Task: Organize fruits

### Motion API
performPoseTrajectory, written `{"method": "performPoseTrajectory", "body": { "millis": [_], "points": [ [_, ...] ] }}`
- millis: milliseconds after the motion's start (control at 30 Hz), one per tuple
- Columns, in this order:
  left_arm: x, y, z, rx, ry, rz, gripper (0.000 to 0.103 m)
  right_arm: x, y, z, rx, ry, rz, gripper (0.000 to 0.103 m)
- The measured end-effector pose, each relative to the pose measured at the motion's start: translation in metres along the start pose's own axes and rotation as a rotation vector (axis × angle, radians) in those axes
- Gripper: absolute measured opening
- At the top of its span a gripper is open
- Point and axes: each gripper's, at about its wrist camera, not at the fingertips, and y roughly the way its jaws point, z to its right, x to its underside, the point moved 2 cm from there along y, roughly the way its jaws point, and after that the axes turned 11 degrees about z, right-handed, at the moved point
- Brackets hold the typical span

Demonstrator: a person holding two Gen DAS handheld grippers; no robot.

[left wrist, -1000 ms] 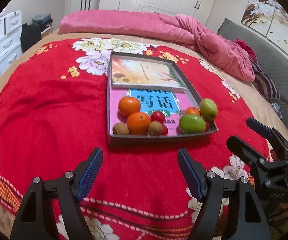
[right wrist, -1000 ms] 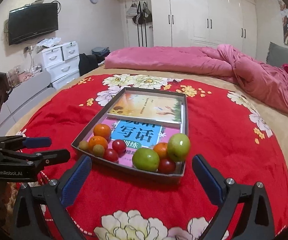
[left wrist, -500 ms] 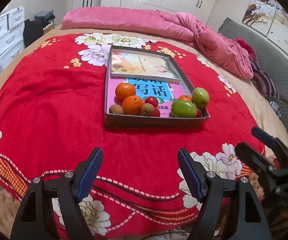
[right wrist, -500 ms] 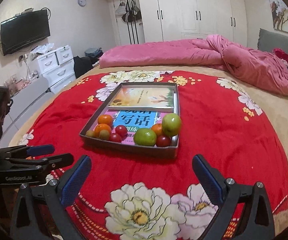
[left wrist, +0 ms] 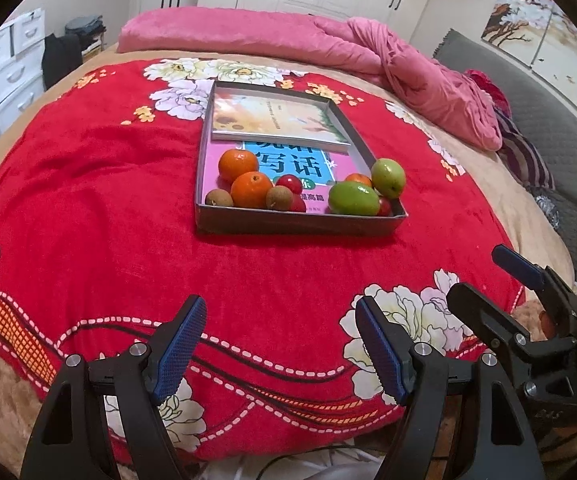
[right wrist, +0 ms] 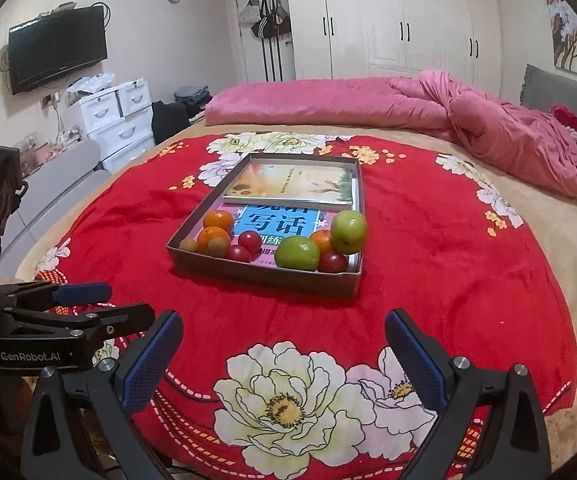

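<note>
Your left gripper (left wrist: 278,344) hangs over the near edge of the red floral blanket (left wrist: 88,208), jaws spread wide with nothing between the blue pads. Your right gripper (right wrist: 282,360) sits the same way, jaws spread and empty, above a large white flower print. Both are well short of the shallow grey box (left wrist: 296,224) that lies mid-bed. The fruit is all in the near end of that box, resting on a pink and blue book (left wrist: 288,164); a second book (left wrist: 272,120) covers the far end. Left cluster: two oranges (left wrist: 250,189), one behind the other and touching; a small brown fruit (left wrist: 218,199) in the near left corner; another brown fruit (left wrist: 279,197) just right of the front orange; two small red fruits (left wrist: 289,182) beside it. Right cluster: a green fruit (left wrist: 353,199) lying on its side against the front wall, a second green fruit (left wrist: 388,178) by the right wall, a small orange (left wrist: 358,179) between and behind them, and a red fruit (left wrist: 384,207) in the near right corner. A pink quilt (right wrist: 368,104) is bunched at the far side of the bed.
</note>
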Motion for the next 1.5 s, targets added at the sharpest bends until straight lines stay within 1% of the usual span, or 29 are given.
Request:
{"method": "performPoseTrajectory", "body": {
  "millis": [567, 1500],
  "points": [
    [-0.0028, -0.0012, -0.0044, -0.017, -0.01, 0.014, 0.078, -0.0029, -0.0002, 0.0058, 0.006, 0.012, 0.015, 0.102],
    [-0.0068, -0.0025, -0.0077, -0.035, -0.006, 0.024, 0.078, -0.0023, -0.0011, 0.0049, 0.008, 0.013, 0.01, 0.102]
  ]
}}
